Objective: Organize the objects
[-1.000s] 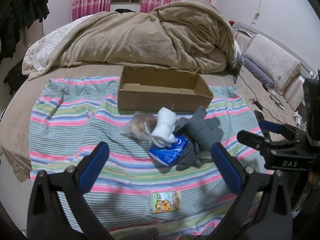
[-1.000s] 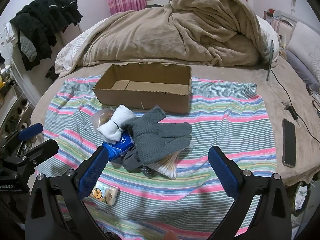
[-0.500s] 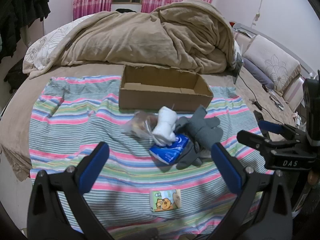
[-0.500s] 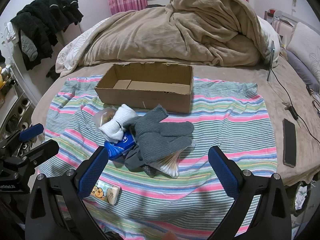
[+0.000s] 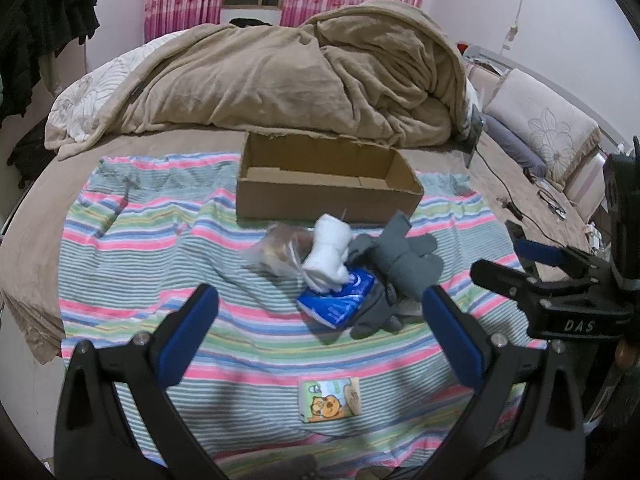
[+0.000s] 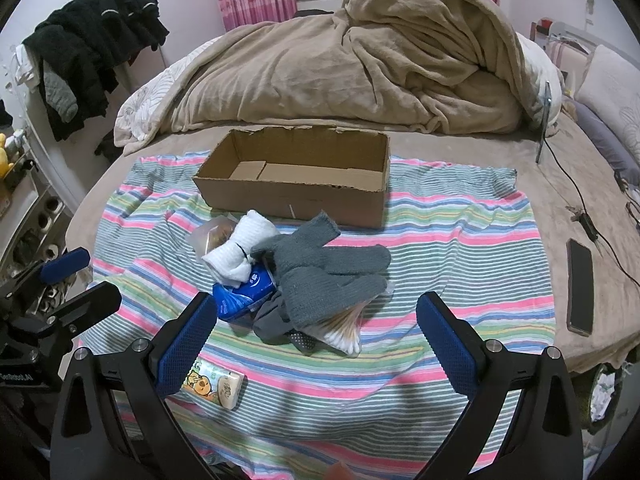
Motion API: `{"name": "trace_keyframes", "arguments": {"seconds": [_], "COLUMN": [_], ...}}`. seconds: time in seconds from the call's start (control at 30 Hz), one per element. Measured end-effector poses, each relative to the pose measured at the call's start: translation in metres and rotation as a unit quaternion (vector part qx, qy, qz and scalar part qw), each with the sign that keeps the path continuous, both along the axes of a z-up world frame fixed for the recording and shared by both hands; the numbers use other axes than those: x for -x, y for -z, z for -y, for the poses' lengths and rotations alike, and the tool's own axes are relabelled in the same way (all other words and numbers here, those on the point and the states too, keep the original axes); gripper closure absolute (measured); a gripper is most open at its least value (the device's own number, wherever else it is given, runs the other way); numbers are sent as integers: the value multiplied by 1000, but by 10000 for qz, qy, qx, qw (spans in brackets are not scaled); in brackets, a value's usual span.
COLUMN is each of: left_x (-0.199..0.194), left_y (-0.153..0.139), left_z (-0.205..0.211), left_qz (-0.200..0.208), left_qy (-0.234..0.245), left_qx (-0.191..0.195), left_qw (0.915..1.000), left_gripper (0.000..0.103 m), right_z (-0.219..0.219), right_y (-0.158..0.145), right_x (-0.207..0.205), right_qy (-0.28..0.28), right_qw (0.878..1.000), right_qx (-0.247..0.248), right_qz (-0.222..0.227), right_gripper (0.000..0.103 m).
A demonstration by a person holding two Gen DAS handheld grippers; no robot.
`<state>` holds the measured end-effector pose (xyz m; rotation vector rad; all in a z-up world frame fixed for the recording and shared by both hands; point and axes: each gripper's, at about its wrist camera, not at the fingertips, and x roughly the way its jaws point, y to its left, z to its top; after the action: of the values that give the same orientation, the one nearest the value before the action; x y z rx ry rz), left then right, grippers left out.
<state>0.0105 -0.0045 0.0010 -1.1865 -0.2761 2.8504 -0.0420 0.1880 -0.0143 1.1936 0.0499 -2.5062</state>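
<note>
An open, empty cardboard box (image 5: 328,196) (image 6: 296,184) stands on the striped cloth (image 5: 140,264) (image 6: 460,264). In front of it lies a pile: a clear bag (image 5: 276,248), a rolled white cloth (image 5: 328,256) (image 6: 240,248), a blue tissue pack (image 5: 340,304) (image 6: 244,292), grey gloves (image 5: 404,264) (image 6: 328,272) and a cotton swab pack (image 6: 344,328). A small cartoon tissue pack (image 5: 330,398) (image 6: 214,384) lies nearer. My left gripper (image 5: 320,332) and right gripper (image 6: 316,336) are both open and empty, held above the cloth short of the pile.
A heaped beige blanket (image 5: 300,80) lies behind the box. A black phone (image 6: 580,286) and cables (image 6: 580,200) lie at the right of the bed. Dark clothes (image 6: 88,52) hang at the left.
Both views have shifted slightly nearer to the pile. Nothing on the cloth has moved and both grippers stay open.
</note>
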Motion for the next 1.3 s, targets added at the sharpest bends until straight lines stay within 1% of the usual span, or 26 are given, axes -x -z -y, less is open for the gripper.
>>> {"name": "trace_keyframes", "arguments": {"seconds": [0.47,0.73,0.87,1.03,1.13,1.3], "left_x": [-1,4,9,14,19,22], "left_y": [-1,10,25,56,77,104], "left_z": [0,-3,-4,-10,-12,-17], "left_qz": [26,145,343,698,976,1289], "left_qy": [-3,19,49,185,248,361], "left_qx": [-6,69,105,270,227,101], "left_qw": [10000,9999,9993,9970,9947,9910], "left_gripper": [1,1,1,1,1,1], "right_z": [-3,-4,-5,-10,-13,-18], "right_y": [2,7,11,24,34,52], "right_x": [2,4,10,16,22,30], "right_qy": [3,5,48,116,124,151], "right_qw": [10000,10000,9999,9997,9994,9987], "right_qx": [36,4,-70,-87,-103,-85], "right_qz": [31,64,71,181,303,479], "right_gripper": [1,1,1,1,1,1]}}
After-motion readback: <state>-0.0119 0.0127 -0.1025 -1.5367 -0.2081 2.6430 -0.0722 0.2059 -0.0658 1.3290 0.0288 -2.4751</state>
